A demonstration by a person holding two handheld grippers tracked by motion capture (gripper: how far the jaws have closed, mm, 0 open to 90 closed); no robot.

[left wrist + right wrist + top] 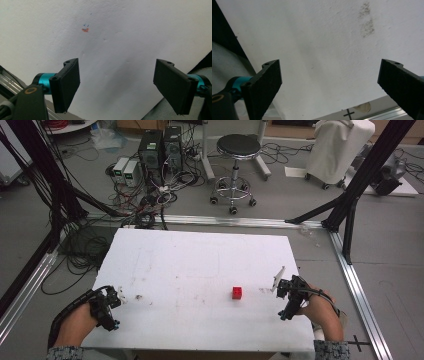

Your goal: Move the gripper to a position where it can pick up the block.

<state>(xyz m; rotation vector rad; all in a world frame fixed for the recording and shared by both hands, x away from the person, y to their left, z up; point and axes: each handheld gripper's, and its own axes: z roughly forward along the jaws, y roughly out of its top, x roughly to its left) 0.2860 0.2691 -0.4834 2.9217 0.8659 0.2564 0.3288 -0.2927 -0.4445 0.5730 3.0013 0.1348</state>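
Observation:
A small red cube (237, 293) sits on the white table (200, 265), right of its middle. My left gripper (111, 307) hovers at the table's near left corner, held by a hand, far from the cube. My right gripper (286, 301) is at the near right edge, a short way right of the cube. In the left gripper view the left gripper (117, 85) is open over bare white table with a small orange and blue mark (85, 29). In the right gripper view the right gripper (329, 87) is open, nothing between its black pads (265, 85).
A thin white stick-like piece (276, 279) lies just beyond the right gripper. A dark smudge (138, 296) marks the table near the left gripper. Past the far edge stand a stool (238, 150), computer towers (160, 150), tangled cables and black frame posts (360, 175).

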